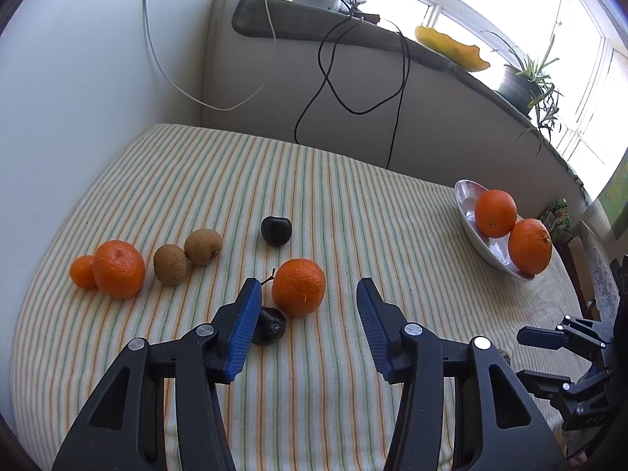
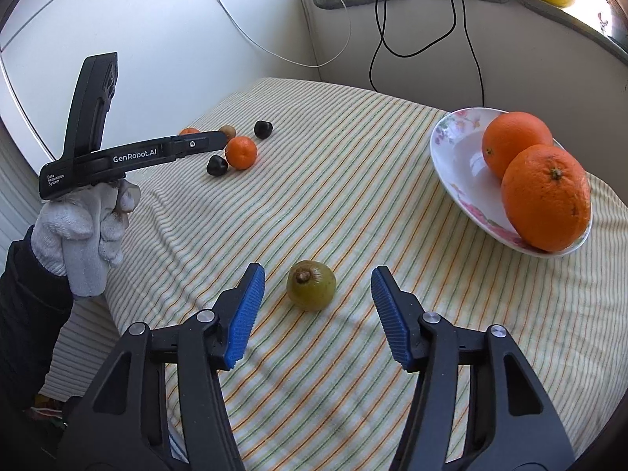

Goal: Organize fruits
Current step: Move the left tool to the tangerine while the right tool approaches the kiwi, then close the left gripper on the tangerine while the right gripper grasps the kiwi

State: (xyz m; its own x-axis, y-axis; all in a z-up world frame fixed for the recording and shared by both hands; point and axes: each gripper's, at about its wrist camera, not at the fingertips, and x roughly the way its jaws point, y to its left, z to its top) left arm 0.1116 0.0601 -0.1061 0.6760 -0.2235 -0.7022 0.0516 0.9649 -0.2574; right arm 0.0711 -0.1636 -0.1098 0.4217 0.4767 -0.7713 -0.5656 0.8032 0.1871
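Striped woven tablecloth (image 2: 353, 180), matt. Glossy glazed plate (image 2: 455, 157). Oranges (image 2: 545, 196) dimpled. My pads (image 2: 245, 314): ribbed blue rubber. Knit cotton glove (image 2: 82, 231).

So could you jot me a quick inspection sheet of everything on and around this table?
Surface: striped cloth covering the table.
Job's things: two oranges in the white dish; loose on the cloth lie a tangerine, two more orange fruits, two kiwis, two dark plums and a green fruit.
Clutter: nothing seen.
Grippers: left gripper open, facing the tangerine; right gripper open, facing the green fruit; neither touches fruit.
Cables: black cable and white cable hanging down the wall.
Surroundings: windowsill with potted plant and yellow dish; gloved hand.
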